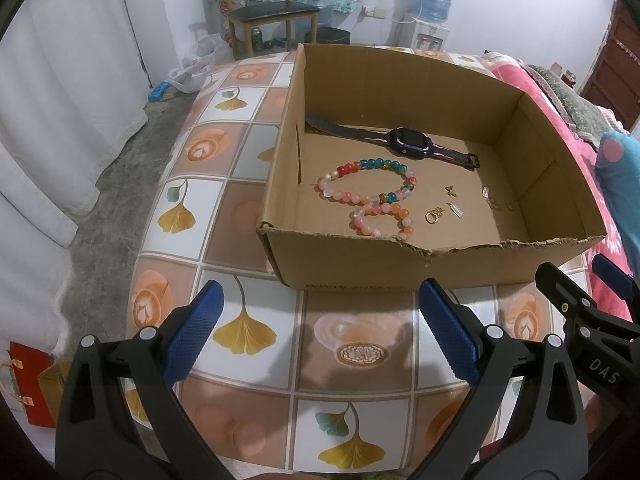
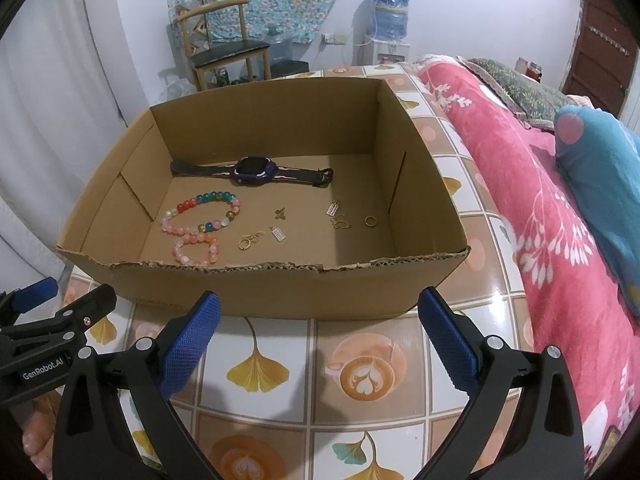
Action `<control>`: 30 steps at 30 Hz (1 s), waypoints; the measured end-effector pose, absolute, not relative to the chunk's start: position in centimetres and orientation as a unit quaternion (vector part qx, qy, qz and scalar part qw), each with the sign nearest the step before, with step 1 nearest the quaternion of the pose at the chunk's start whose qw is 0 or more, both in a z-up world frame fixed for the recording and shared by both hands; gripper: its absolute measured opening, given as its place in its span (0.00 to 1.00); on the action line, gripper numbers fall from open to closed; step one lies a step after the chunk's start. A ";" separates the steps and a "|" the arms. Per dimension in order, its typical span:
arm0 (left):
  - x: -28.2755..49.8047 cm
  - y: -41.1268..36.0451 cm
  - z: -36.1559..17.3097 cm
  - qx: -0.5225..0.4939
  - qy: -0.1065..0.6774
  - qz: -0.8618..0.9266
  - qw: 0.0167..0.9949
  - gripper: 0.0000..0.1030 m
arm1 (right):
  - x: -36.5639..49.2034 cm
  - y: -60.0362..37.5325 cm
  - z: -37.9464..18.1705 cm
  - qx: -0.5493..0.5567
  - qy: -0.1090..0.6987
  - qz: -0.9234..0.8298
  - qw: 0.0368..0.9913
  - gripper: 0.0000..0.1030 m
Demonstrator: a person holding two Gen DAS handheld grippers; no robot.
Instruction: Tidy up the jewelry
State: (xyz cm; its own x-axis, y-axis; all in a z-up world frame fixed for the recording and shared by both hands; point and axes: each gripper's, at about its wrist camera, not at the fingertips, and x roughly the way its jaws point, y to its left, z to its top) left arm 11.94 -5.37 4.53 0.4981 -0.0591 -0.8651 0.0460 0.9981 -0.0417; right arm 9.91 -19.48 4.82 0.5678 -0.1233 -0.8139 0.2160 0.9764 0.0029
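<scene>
**Left wrist view: open box of jewelry, both grippers outside it**

Cardboard box (image 1: pixel 420 268) sits on a table (image 1: pixel 248 340) covered in a ginkgo-leaf and latte-art tile pattern. Near rim torn, ragged. On the box floor: purple smartwatch (image 1: pixel 412 141) toward the back, strap laid out flat; multicolored beaded bracelet (image 1: pixel 370 184) in front of it; pink-orange beaded bracelet (image 1: pixel 384 220) touching that one, nearer the front wall. Gold ring (image 1: pixel 431 218), small butterfly charm (image 1: pixel 452 190) and further tiny gold pieces to the right, too small to identify. Left gripper (image 1: pixel 320 336) spread wide above the tabletop, nothing between its blue pads. Right gripper (image 1: pixel 576 292) enters at the right edge.
</scene>
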 end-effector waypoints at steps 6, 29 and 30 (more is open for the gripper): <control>11.9 -5.3 4.5 -0.006 0.500 -0.031 0.865 0.92 | 9.9 -19.5 4.9 0.050 0.455 -0.096 0.884 0.93; 11.8 -5.6 4.6 -0.006 0.499 -0.031 0.866 0.92 | 9.4 -19.9 5.1 0.052 0.454 -0.094 0.884 0.93; 11.8 -5.7 4.6 -0.006 0.499 -0.031 0.866 0.92 | 9.4 -20.0 5.1 0.053 0.454 -0.095 0.884 0.93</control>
